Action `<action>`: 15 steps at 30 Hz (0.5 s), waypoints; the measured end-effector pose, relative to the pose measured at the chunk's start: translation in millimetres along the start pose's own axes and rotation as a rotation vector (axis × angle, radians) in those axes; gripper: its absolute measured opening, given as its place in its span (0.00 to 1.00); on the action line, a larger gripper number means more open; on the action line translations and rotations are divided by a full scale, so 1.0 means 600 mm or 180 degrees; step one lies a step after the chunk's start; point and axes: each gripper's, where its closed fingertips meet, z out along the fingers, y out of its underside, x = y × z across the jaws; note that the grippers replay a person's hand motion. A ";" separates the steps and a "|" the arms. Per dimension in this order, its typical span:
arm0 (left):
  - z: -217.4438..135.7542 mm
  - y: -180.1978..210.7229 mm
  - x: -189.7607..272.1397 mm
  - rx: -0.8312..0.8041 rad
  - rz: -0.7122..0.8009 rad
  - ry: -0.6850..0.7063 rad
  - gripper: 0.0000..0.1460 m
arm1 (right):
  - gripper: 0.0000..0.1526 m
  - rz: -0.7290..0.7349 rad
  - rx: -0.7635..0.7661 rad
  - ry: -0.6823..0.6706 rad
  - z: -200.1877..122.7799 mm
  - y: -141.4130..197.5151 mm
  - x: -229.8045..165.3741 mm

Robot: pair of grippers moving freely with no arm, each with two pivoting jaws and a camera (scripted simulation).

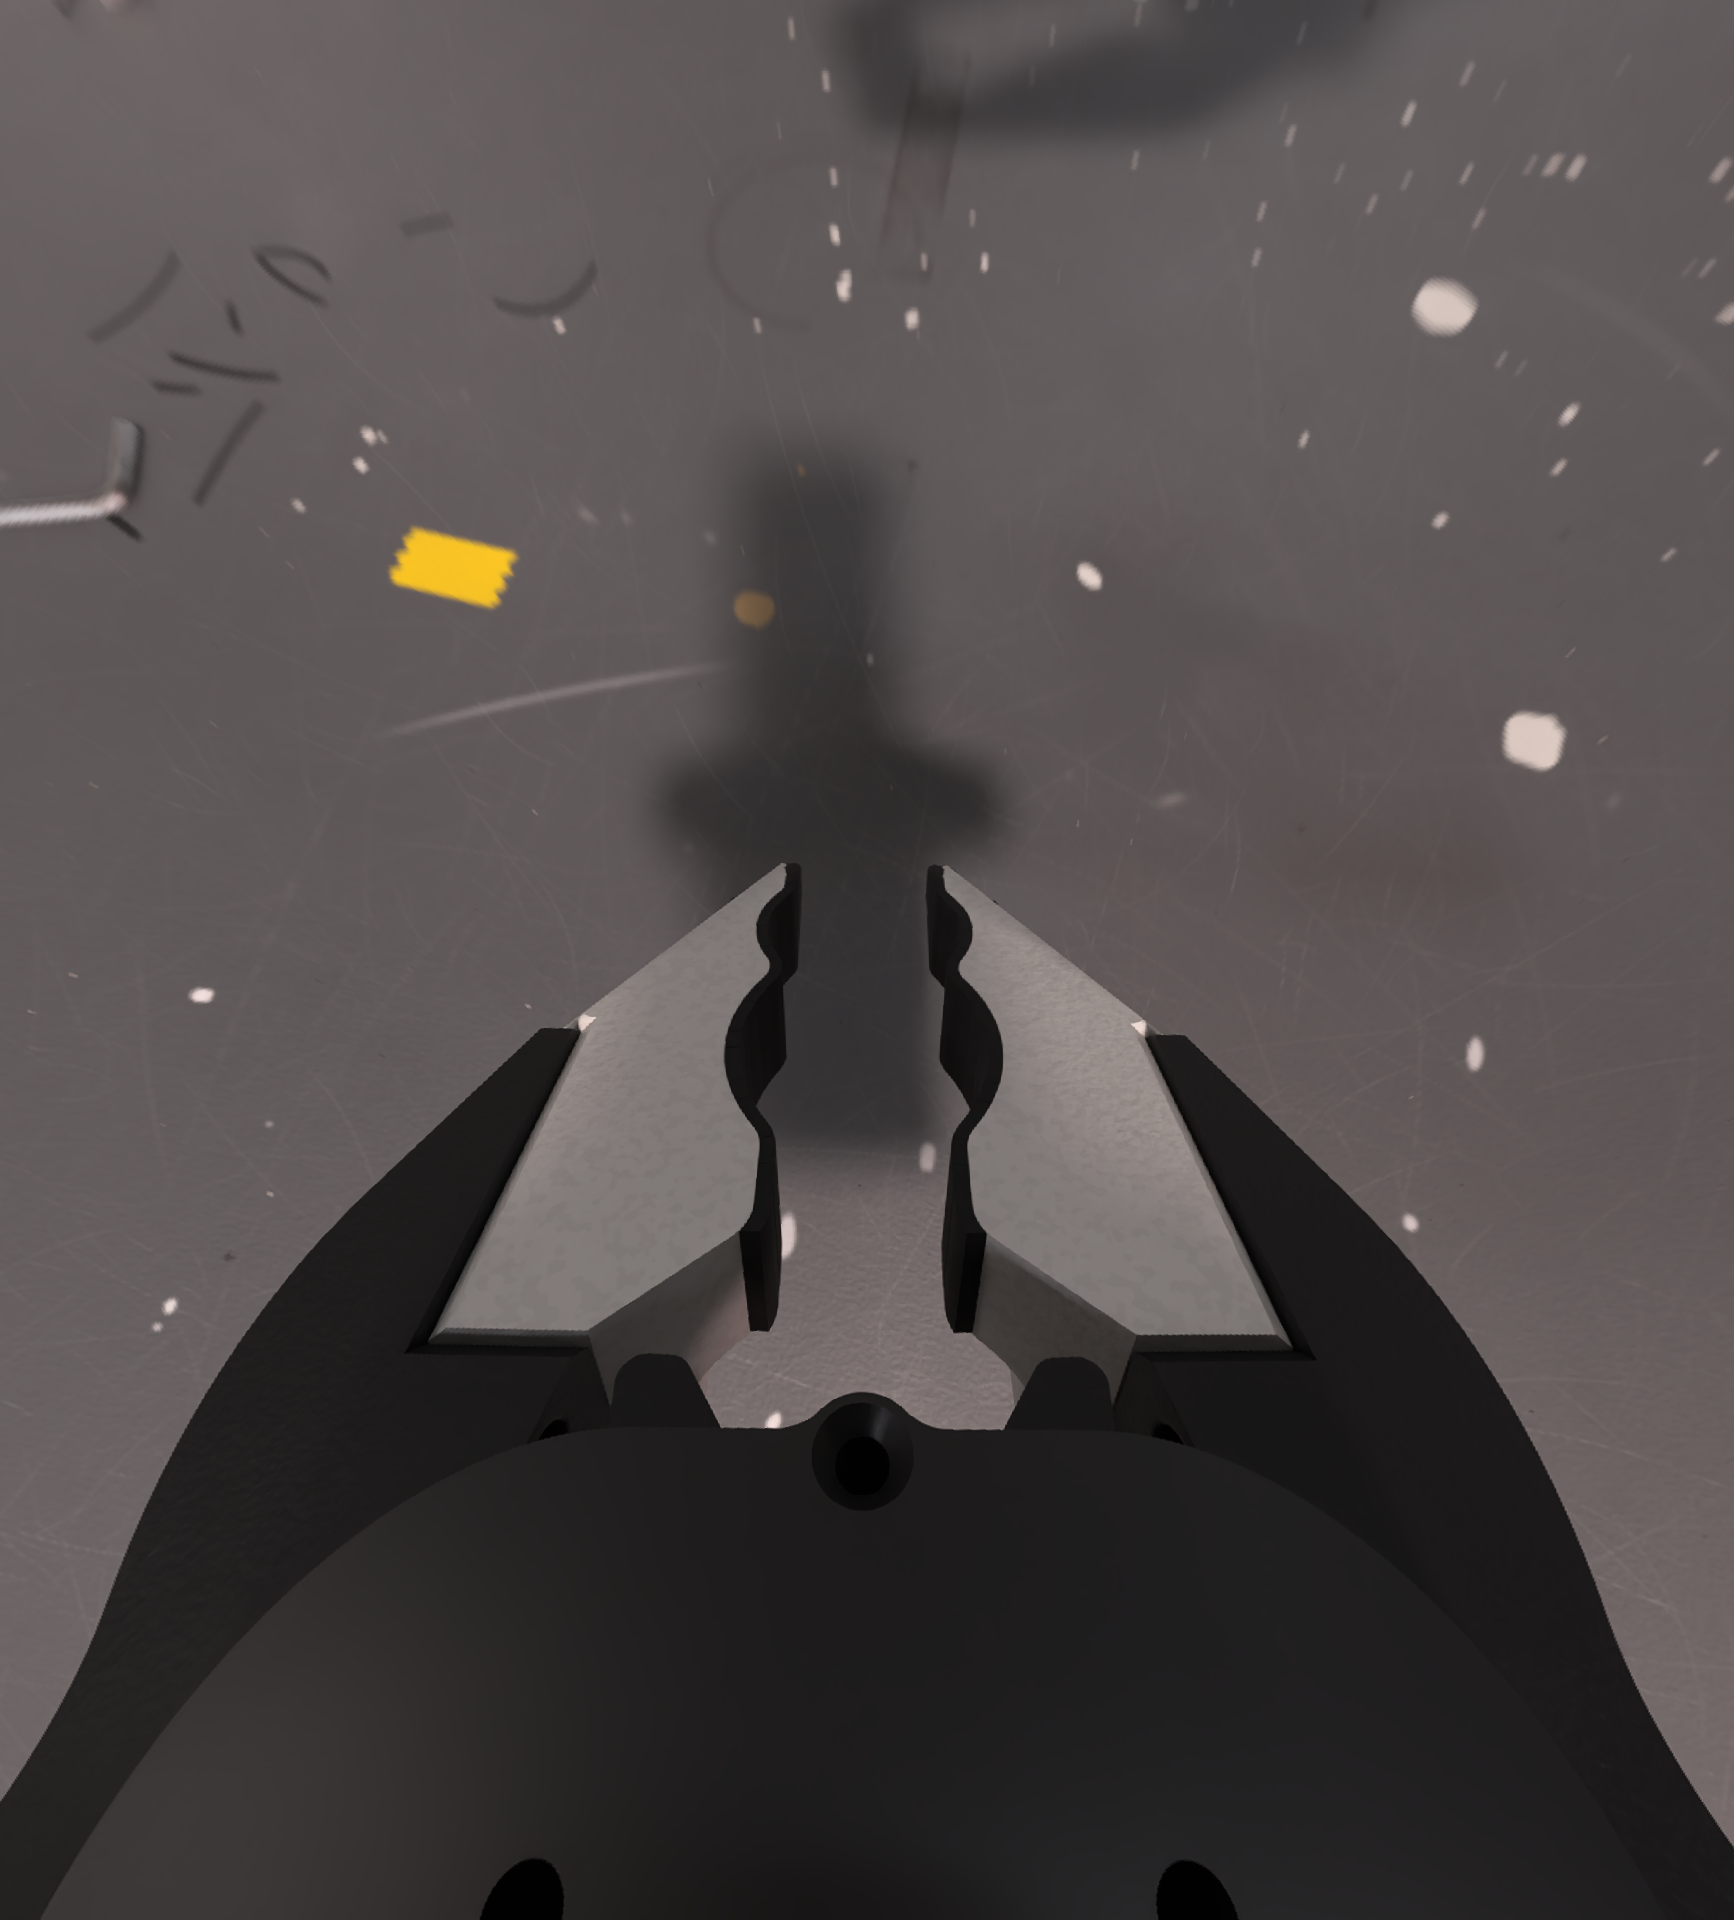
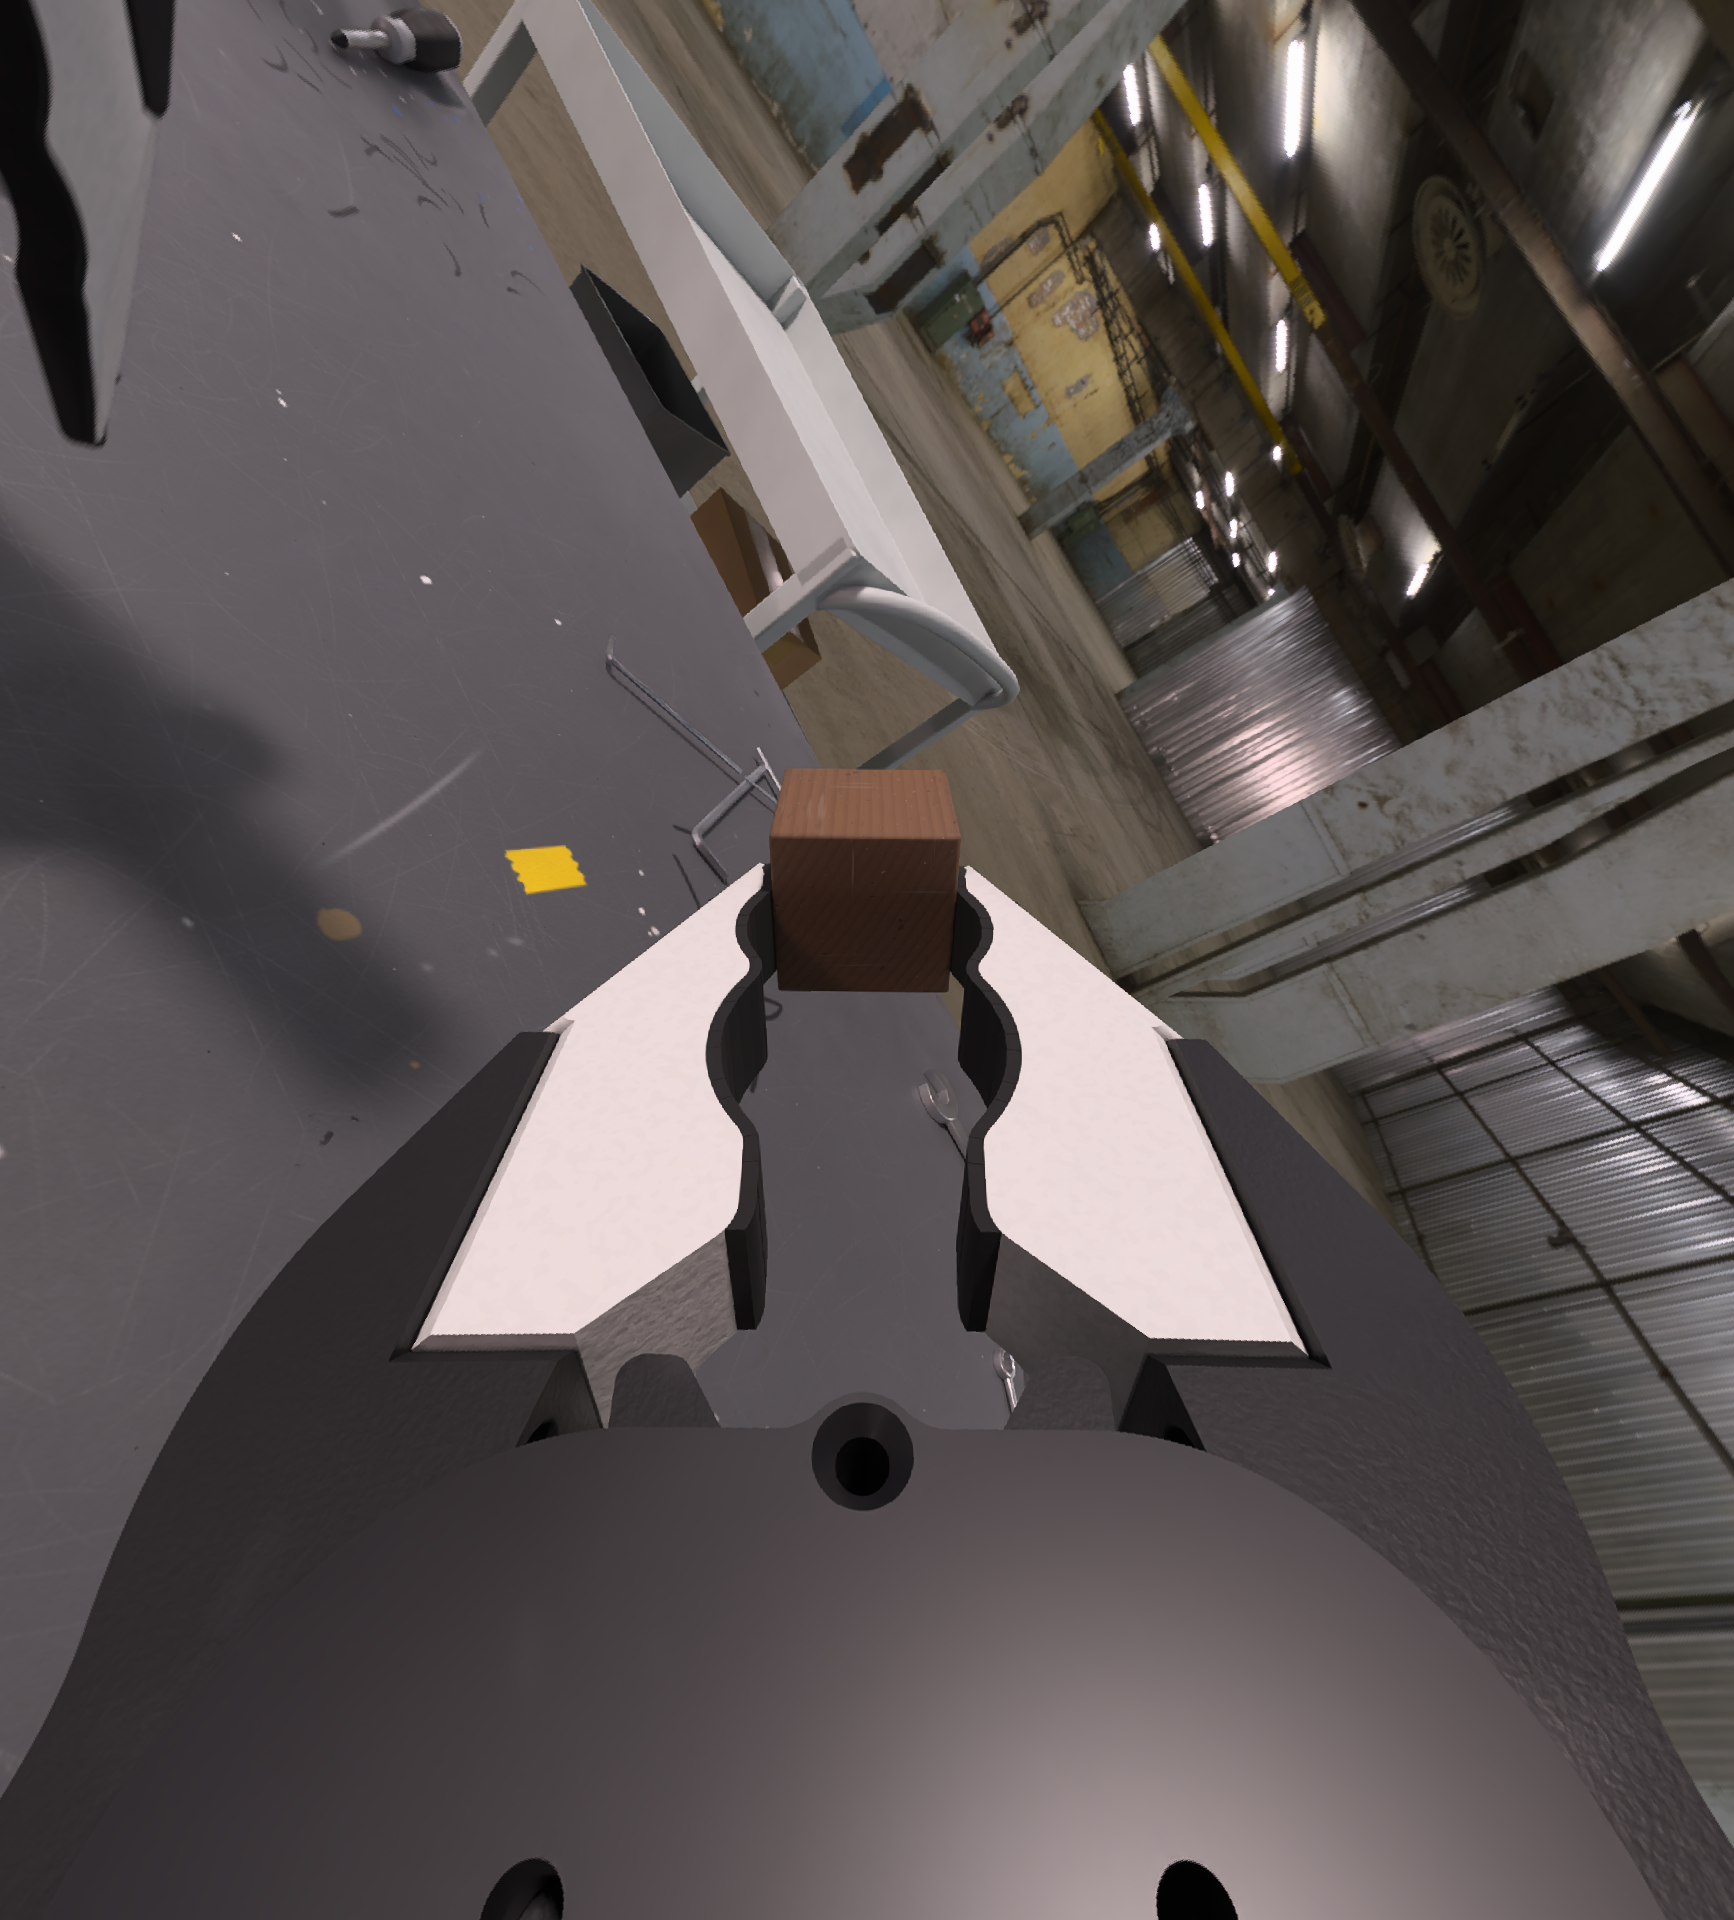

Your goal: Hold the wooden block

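The right gripper [image 2: 861, 883] pinches the wooden block [image 2: 861, 883] between its fingertips, at about 12 o'clock from its body, lifted above the grey worktop [image 2: 323, 623]. The left gripper [image 1: 863, 873] points down at that worktop, jaws parted with nothing between them; its fingertips also show at 11 o'clock in the right wrist view. A strip of yellow tape [image 1: 454, 567] lies at 10 o'clock from the left fingertips, with a bent metal hex key [image 1: 63, 499] farther out.
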 end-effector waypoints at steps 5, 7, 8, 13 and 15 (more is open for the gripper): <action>0.064 0.030 0.012 -0.0304 -0.0043 0.0042 0.26 | 0.21 -0.0026 0.0004 0.0006 -0.001 -0.005 -0.001; 0.088 0.034 0.010 -0.0393 0.0022 0.0072 0.25 | 0.21 -0.0035 0.0007 0.0017 -0.002 -0.007 -0.001; 0.095 0.040 0.012 -0.0485 0.0158 0.0121 0.22 | 0.21 -0.0037 0.0009 0.0023 -0.003 -0.007 0.000; 0.054 0.092 0.033 -0.1094 0.1408 0.0614 0.07 | 0.21 0.0004 0.0008 -0.0004 -0.003 0.003 0.000; 0.012 0.131 0.021 -0.1543 0.1840 0.0791 0.07 | 0.21 0.0016 -0.0004 -0.0016 -0.002 0.006 0.000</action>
